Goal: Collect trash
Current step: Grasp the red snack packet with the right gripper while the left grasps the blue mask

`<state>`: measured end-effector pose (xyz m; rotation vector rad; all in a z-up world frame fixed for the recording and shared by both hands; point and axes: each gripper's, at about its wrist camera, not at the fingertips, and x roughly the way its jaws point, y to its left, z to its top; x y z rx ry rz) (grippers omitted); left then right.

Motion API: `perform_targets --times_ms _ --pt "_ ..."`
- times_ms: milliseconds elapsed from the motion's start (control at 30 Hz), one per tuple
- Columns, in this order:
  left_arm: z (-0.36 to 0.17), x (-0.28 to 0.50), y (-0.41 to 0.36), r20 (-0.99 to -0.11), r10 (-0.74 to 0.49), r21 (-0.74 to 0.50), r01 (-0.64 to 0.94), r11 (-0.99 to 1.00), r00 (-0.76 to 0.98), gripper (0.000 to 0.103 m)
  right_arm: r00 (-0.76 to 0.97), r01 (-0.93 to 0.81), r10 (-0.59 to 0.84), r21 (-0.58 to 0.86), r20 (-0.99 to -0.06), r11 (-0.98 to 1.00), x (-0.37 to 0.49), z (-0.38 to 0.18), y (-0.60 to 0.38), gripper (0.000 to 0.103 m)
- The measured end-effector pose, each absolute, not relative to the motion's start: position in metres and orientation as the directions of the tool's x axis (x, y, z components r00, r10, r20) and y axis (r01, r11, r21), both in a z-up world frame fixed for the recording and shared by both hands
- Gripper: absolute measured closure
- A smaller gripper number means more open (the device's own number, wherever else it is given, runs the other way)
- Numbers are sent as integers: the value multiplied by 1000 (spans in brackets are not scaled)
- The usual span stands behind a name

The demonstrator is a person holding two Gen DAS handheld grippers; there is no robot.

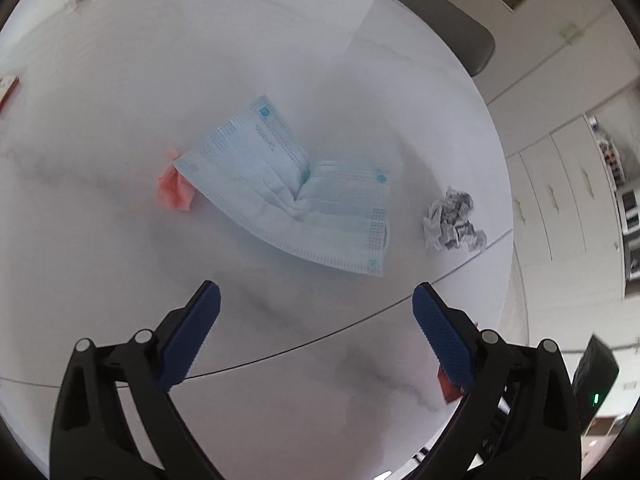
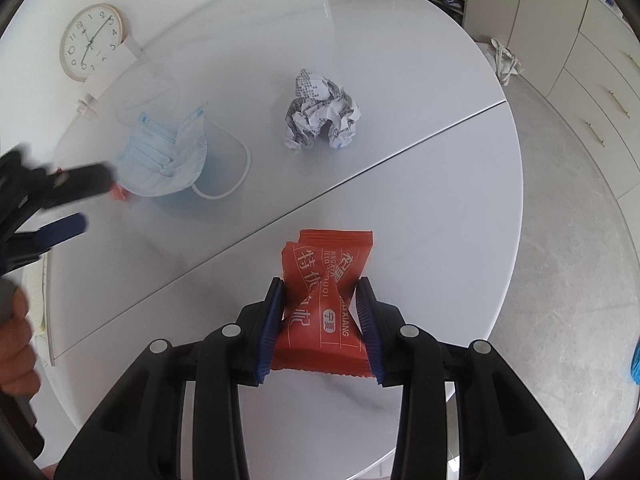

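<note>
My right gripper (image 2: pixel 321 292) is shut on a red snack wrapper (image 2: pixel 326 284), pinched at its middle and held just above the round white table (image 2: pixel 420 208). A crumpled printed paper ball (image 2: pixel 322 114) lies further out on the table. A blue face mask (image 1: pixel 296 188) lies folded on the tabletop, with a small pink scrap (image 1: pixel 173 190) partly under its left edge. My left gripper (image 1: pixel 316 300) hovers open just short of the mask, nothing between its fingers. That same gripper appears blurred at the left of the right wrist view, left gripper (image 2: pixel 86 196), beside the mask (image 2: pixel 164 160).
A wall clock (image 2: pixel 90 42) leans at the table's far left. A grey chair back (image 1: pixel 440 12) stands behind the table. White cabinets (image 2: pixel 600 80) line the right side. A seam (image 2: pixel 360 172) crosses the tabletop. A person's hand (image 2: pixel 14 340) shows at the left edge.
</note>
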<state>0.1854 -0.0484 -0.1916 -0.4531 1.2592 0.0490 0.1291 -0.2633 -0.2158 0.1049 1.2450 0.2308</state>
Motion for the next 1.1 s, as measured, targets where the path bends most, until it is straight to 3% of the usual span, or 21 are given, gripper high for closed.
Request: perform_targets --times_ms 133,267,533,567,700,900,1100 --pt "-215 204 -49 -931 -213 -330 -433 839 296 20 303 -130 253 224 -919 966 128 -211 -273 66" --pt "-236 218 -45 -941 -211 -329 -567 756 265 38 299 -139 272 240 -915 961 128 -211 -278 66" --pt "-249 232 -48 -947 -212 -319 -606 729 243 73 284 -179 294 251 -913 951 130 -211 -270 66" --pt "-251 233 -48 -947 -217 -317 -601 733 235 81 282 -180 295 252 -913 951 130 -211 -269 66" --pt "-251 230 -34 -941 -236 -336 -612 716 241 94 280 -179 292 249 -914 952 130 -211 -268 66" --pt "-247 223 -26 -924 -267 -381 -599 704 274 100 271 -167 293 255 -917 952 129 -212 -271 66" --pt "-241 214 -23 -910 -295 -413 -569 711 291 100 262 -156 299 265 -918 952 129 -213 -271 66"
